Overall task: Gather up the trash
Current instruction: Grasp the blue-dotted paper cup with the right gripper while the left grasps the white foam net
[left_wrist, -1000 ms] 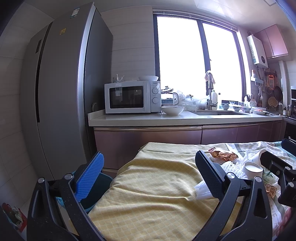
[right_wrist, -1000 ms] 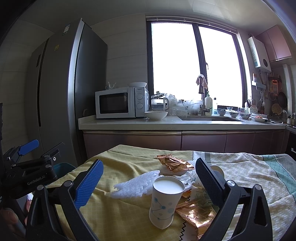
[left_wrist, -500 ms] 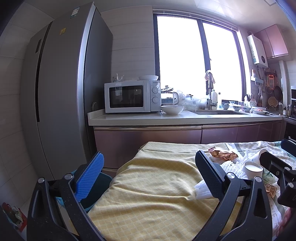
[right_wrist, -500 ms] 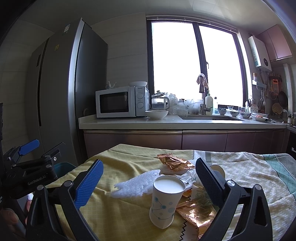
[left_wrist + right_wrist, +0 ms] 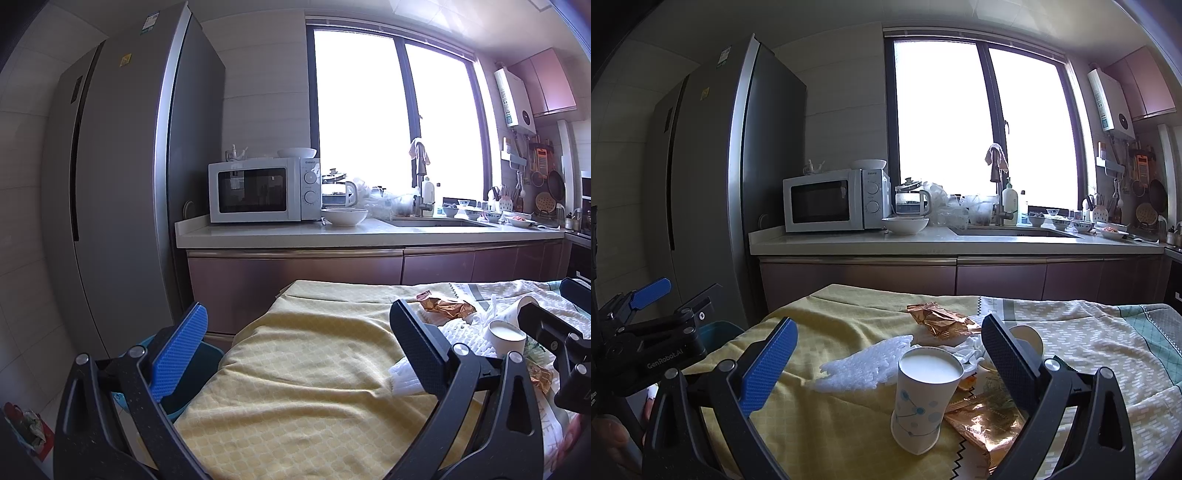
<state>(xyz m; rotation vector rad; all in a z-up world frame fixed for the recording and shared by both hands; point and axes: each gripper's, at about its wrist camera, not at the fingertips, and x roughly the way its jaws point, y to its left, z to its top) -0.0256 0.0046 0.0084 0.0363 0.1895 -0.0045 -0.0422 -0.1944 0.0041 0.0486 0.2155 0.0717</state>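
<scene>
A patterned paper cup [image 5: 925, 397] stands upright on the yellow tablecloth [image 5: 827, 417], between the fingers of my open right gripper [image 5: 886, 362]. Around it lie a white foam sheet [image 5: 864, 365], crumpled white tissue [image 5: 967, 350], a copper wrapper at the back [image 5: 940, 320] and another at the front [image 5: 988, 421]. A second cup [image 5: 1028, 338] lies on its side behind my right finger. My left gripper [image 5: 295, 350] is open and empty over the cloth's left end. In the left wrist view the cup [image 5: 506, 338] and back wrapper [image 5: 445, 309] sit far right.
A teal bin [image 5: 192, 380] stands on the floor at the table's left end, also in the right wrist view [image 5: 718, 334]. A tall fridge [image 5: 122, 206] is at the left. The kitchen counter [image 5: 369, 234] with microwave [image 5: 264, 190] and sink runs behind the table.
</scene>
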